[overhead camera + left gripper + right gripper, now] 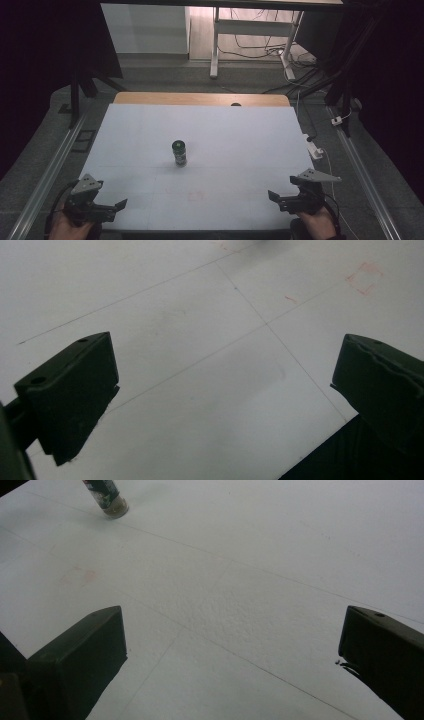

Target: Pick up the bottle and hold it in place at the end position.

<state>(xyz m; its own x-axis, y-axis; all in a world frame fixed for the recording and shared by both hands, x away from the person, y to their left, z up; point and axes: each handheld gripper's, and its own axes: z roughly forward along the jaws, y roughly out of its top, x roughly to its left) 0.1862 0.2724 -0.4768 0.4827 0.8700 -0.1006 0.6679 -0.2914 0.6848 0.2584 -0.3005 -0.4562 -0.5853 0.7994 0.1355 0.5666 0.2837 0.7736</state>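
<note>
A jar (179, 152) stands mid-counter (240, 135). Left gripper (111, 210) and right gripper (280, 200) rest at the near edge, fingers spread wide, empty.

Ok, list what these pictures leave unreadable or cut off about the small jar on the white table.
- Jar label: too small and dim to read in the high view.
- Jar top: cut off by the upper edge in the right gripper view, which catches its base.
- Jar contents: label and dark lid hide them.
- Red mark on the table: too faint to identify.
</note>
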